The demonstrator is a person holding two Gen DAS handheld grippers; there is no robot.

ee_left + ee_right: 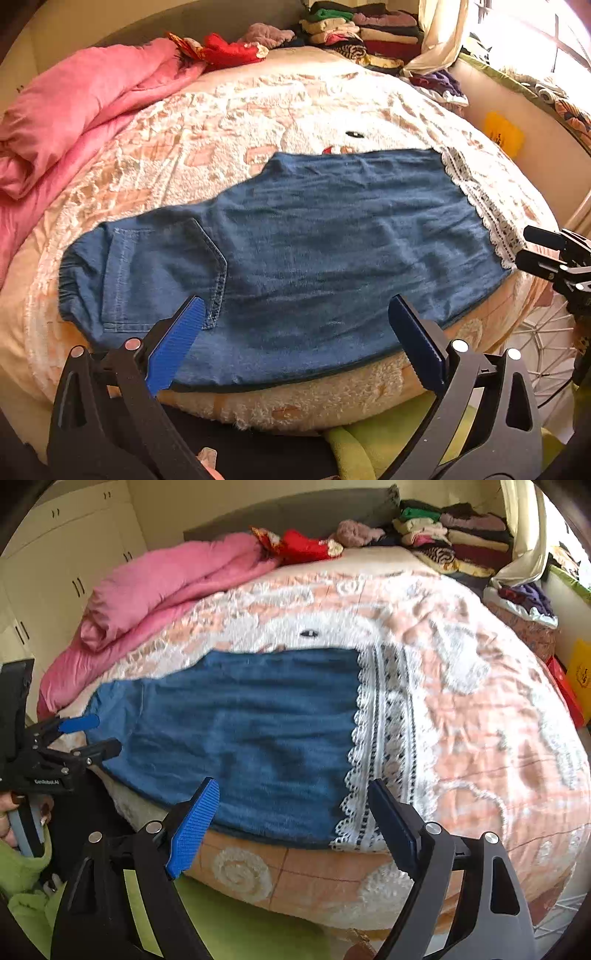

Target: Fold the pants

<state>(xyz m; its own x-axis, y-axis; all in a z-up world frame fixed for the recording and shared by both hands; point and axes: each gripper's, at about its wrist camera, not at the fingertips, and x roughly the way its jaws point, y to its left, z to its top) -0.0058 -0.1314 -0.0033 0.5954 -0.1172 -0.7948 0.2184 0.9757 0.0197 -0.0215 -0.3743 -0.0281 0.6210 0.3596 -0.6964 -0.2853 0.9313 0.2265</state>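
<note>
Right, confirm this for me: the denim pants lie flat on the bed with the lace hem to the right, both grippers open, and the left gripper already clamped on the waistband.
Not quite. The left gripper is open and holds nothing; it hovers over the near edge of the denim pants, as the left wrist view shows. The rest stands: lace hem on the right, right gripper open too.

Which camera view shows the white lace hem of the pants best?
The right wrist view: the lace hem lies central, its whole band and pattern visible. The left wrist view shows the hem only as a narrow, foreshortened strip at the right edge of the denim pants.
</note>
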